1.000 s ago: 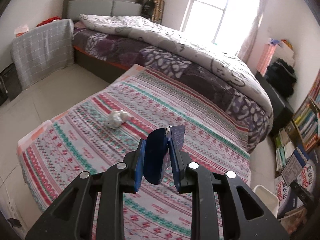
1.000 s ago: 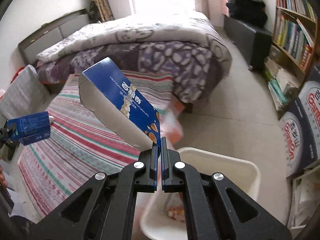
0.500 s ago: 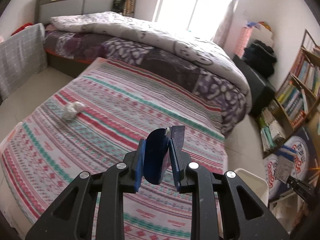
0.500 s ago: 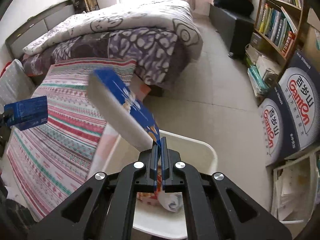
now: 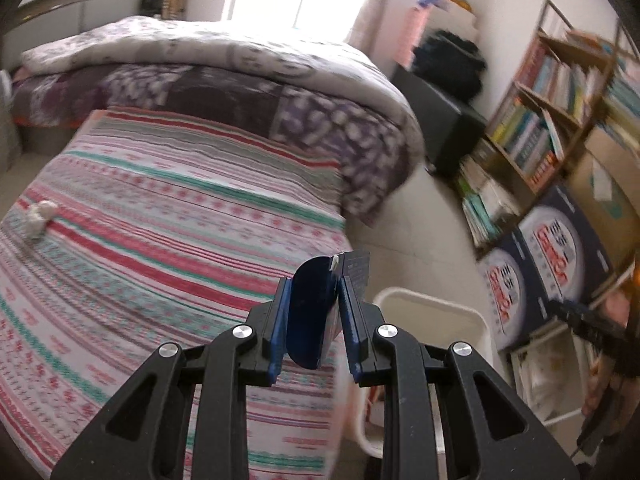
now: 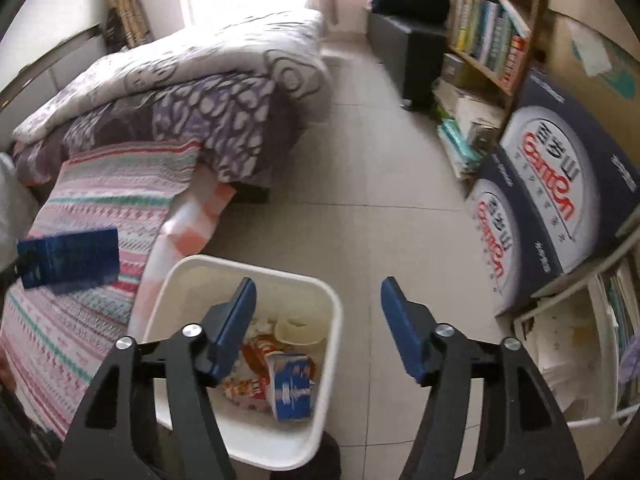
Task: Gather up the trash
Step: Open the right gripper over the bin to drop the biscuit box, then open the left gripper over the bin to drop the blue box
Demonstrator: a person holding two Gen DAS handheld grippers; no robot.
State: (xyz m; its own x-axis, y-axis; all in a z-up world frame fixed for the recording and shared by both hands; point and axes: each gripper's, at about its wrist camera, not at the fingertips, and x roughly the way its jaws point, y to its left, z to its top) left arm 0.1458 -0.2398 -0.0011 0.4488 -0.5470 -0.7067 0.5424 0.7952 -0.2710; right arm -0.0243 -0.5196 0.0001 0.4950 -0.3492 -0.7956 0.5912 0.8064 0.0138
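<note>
My left gripper [image 5: 314,300] is shut on a small dark blue carton [image 5: 316,312], held above the striped bedspread [image 5: 160,240] near the white trash bin [image 5: 436,312]. The carton also shows at the left of the right wrist view [image 6: 70,258]. My right gripper [image 6: 318,304] is open and empty above the white trash bin [image 6: 192,272]. A blue biscuit box [image 6: 290,384] lies inside the bin among wrappers and a paper cup. A crumpled white tissue [image 5: 38,216] lies on the bedspread at the far left.
A bed with a purple and white quilt [image 5: 240,72] stands behind. A bookshelf [image 6: 488,28] and large navy cardboard boxes [image 6: 560,184] line the right side. A tiled floor [image 6: 360,200] lies between bed and shelves. A white rack [image 6: 568,340] stands at right.
My right gripper opened and the blue biscuit box dropped into the bin. My left gripper swung right with the small carton, toward the bin.
</note>
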